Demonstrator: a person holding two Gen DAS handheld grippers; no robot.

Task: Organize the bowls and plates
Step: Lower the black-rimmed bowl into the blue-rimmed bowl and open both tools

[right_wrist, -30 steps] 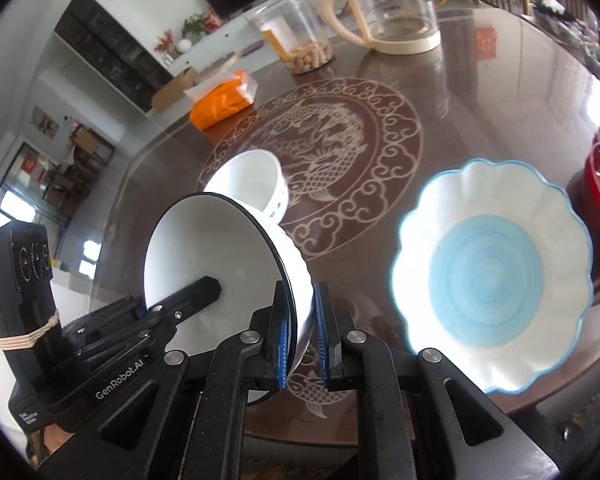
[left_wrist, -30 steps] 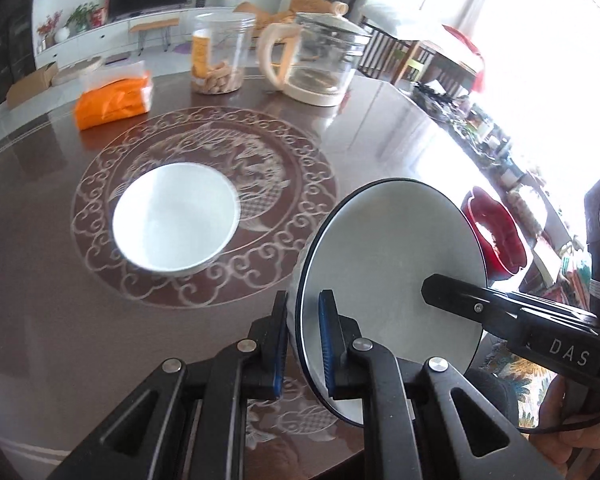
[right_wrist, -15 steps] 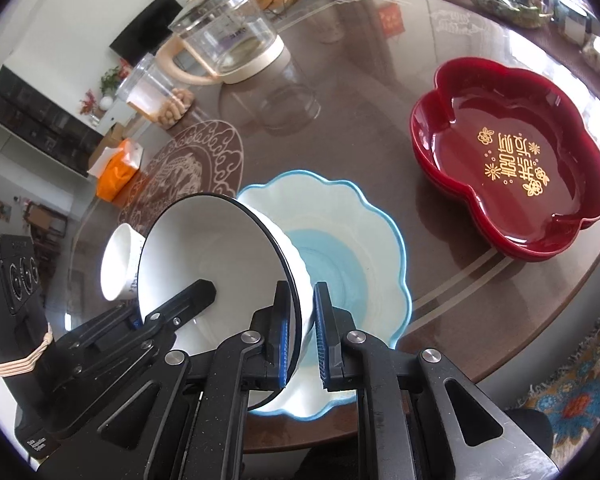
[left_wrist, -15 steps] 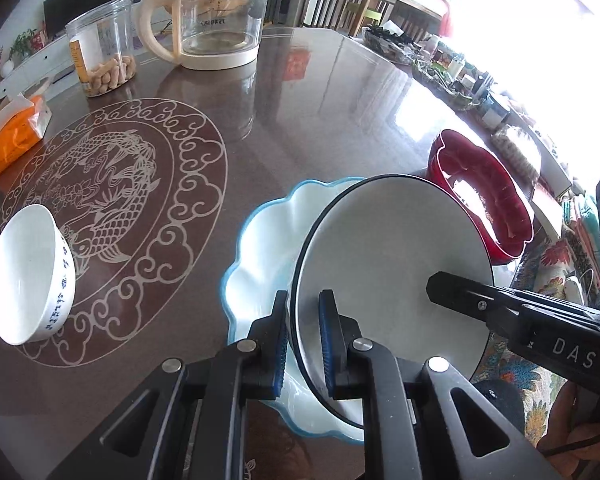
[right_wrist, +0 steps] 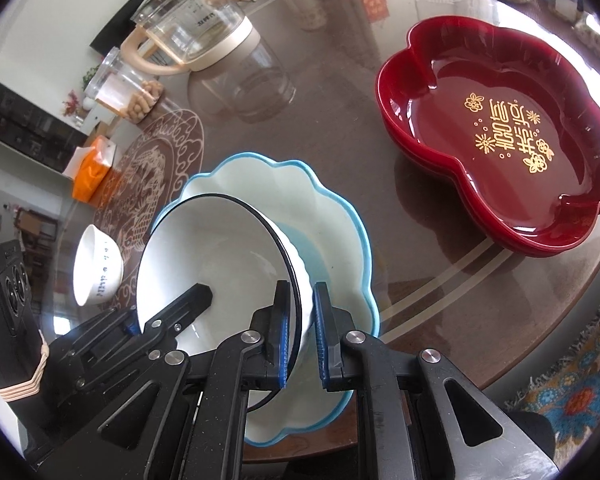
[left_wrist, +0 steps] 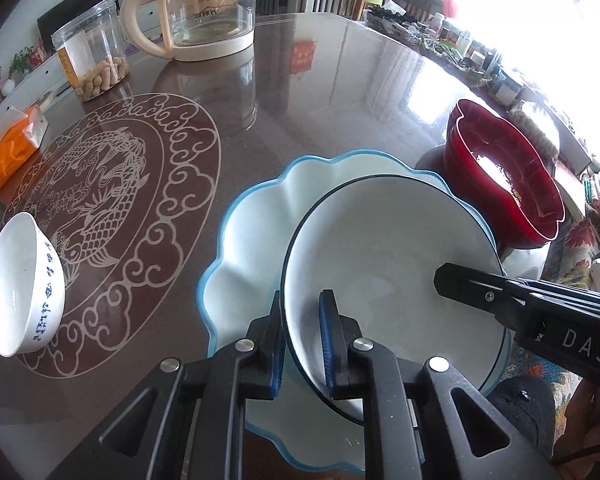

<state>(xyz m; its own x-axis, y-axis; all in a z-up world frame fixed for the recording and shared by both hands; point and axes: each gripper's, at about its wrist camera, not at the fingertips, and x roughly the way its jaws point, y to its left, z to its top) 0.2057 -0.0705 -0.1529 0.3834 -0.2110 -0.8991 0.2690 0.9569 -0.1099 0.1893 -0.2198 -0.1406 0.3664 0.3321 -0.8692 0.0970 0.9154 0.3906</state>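
Both grippers hold one white bowl with a dark rim [left_wrist: 388, 256], each on an opposite side of its rim. My left gripper [left_wrist: 300, 344] is shut on its near rim, and my right gripper [right_wrist: 300, 336] is shut on the opposite rim. The bowl [right_wrist: 216, 256] sits tilted inside the scalloped white plate with a blue edge [left_wrist: 256, 216], which also shows in the right wrist view [right_wrist: 336, 216]. A small white bowl with blue marks [left_wrist: 20, 280] lies tipped on the table to the left; it also shows in the right wrist view [right_wrist: 96, 272].
A red flower-shaped dish [right_wrist: 500, 132] sits right of the plate. A glass kettle [left_wrist: 204, 12], a jar of peanuts [left_wrist: 92, 64] and an orange tissue pack [left_wrist: 12, 148] stand at the far side. The table edge [right_wrist: 480, 364] is close by.
Both grippers carried the dark-rimmed bowl to the right, away from the small white bowl, and lowered it into the blue-edged plate.
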